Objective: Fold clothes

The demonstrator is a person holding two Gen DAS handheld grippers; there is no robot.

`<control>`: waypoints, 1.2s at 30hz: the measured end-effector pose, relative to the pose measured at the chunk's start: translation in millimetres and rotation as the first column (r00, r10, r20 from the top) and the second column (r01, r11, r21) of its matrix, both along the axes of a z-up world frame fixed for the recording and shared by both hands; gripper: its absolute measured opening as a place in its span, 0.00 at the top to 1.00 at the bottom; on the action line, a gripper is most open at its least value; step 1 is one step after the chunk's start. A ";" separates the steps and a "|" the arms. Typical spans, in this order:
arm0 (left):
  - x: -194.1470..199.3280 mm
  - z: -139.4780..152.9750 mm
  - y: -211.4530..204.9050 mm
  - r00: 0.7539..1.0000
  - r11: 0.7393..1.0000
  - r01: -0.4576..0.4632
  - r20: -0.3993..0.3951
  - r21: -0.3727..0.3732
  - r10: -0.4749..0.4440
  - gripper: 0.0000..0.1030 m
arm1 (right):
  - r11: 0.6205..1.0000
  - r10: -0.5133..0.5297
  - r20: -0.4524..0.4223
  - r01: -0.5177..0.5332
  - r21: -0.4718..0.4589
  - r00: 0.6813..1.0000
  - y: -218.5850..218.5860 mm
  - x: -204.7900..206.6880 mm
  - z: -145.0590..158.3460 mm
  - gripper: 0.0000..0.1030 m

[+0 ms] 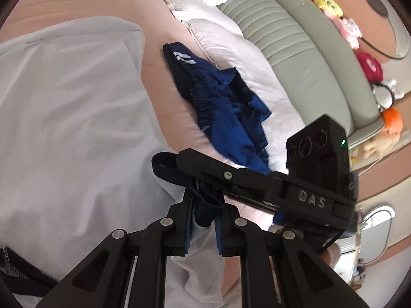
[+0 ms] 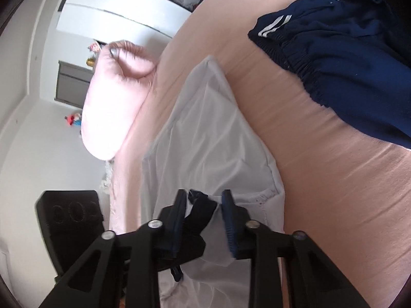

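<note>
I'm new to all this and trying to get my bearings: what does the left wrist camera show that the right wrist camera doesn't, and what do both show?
Only the left wrist view shows the padded green headboard, the row of plush toys on it, the quilted pillows and the right tongs reaching across.

Only the right wrist view shows the pink cushion at the bed's edge, white cabinet doors and a black box.

Both show the pale grey garment, the navy shorts with white stripes, and the pink sheet. Each view's own tongs pinch dark fabric.
</note>
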State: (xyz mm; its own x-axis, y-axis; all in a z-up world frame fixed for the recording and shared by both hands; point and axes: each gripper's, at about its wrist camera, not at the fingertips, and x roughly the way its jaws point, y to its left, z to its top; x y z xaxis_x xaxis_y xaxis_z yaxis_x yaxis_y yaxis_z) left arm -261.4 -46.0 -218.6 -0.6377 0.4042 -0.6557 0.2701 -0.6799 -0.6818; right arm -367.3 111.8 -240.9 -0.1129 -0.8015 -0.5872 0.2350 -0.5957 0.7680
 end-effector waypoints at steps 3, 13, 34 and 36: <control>2.5 -4.4 -0.9 1.000 1.000 -0.011 0.001 0.029 0.011 0.89 | 1.000 0.009 0.000 -0.009 0.013 1.000 -1.9 0.3 -0.9 0.94; 21.1 11.2 3.0 0.996 0.995 -0.072 -0.055 0.064 0.076 0.89 | 0.982 0.118 -0.017 -0.119 -0.147 0.993 -9.2 4.5 10.9 0.95; 46.7 -20.2 -13.8 0.988 0.989 -0.145 0.060 0.028 0.143 0.89 | 0.955 0.057 -0.266 0.024 0.294 0.962 54.1 57.0 34.4 0.39; 48.0 -19.2 -12.9 0.988 0.990 -0.142 0.061 0.024 0.140 0.89 | 0.952 0.081 -0.282 0.010 0.306 0.956 54.0 69.3 35.8 0.39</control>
State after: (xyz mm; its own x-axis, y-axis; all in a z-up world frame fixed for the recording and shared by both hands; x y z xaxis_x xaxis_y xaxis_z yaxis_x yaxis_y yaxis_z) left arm -213.3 -58.9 -237.8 -0.6503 0.3314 -0.6836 0.4024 -0.6130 -0.6799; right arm -297.9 165.8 -205.1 -0.2885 -0.5986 -0.7473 0.4440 -0.7751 0.4495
